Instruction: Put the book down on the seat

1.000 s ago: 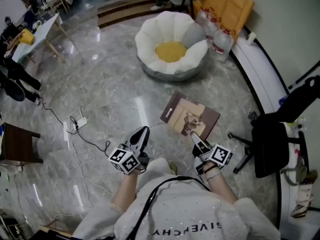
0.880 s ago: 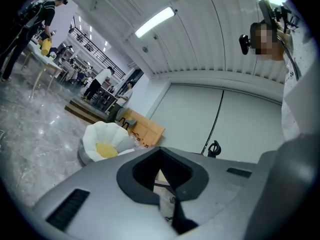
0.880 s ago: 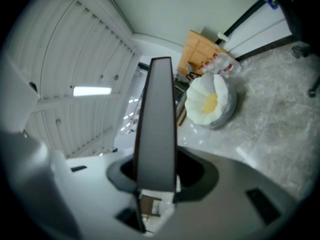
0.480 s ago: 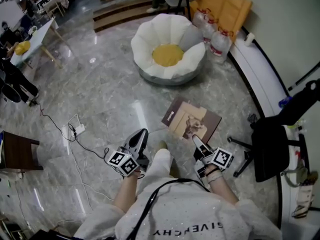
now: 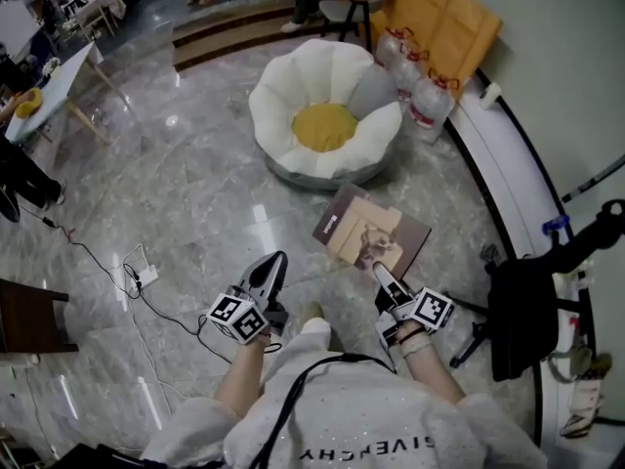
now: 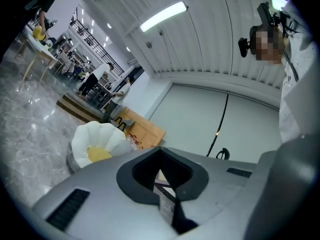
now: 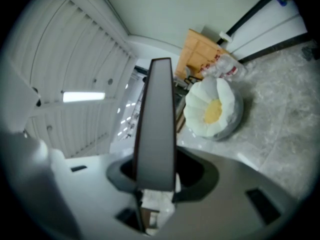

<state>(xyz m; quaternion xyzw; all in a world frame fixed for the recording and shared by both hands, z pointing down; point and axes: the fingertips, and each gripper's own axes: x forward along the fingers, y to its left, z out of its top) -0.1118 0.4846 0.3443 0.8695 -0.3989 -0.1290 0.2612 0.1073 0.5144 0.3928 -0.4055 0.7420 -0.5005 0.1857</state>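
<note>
**Brown book (image 5: 371, 234) in the right gripper (image 5: 380, 269), short of the seat (image 5: 278, 101)**

The right gripper was clamped on the near corner of the book and held it roughly flat above the grey marble floor (image 5: 195, 193). The book was near the seat but not touching it. The seat was a white, petal-shaped floor cushion with a yellow centre. In the right gripper view, the seat lay ahead, to the right of the jaw. The left gripper (image 5: 278, 261) carried nothing — its jaws were together. Clear water bottles (image 5: 422, 91) stood just beside the seat, and a black office chair (image 5: 516, 311) stood at the right.
</note>
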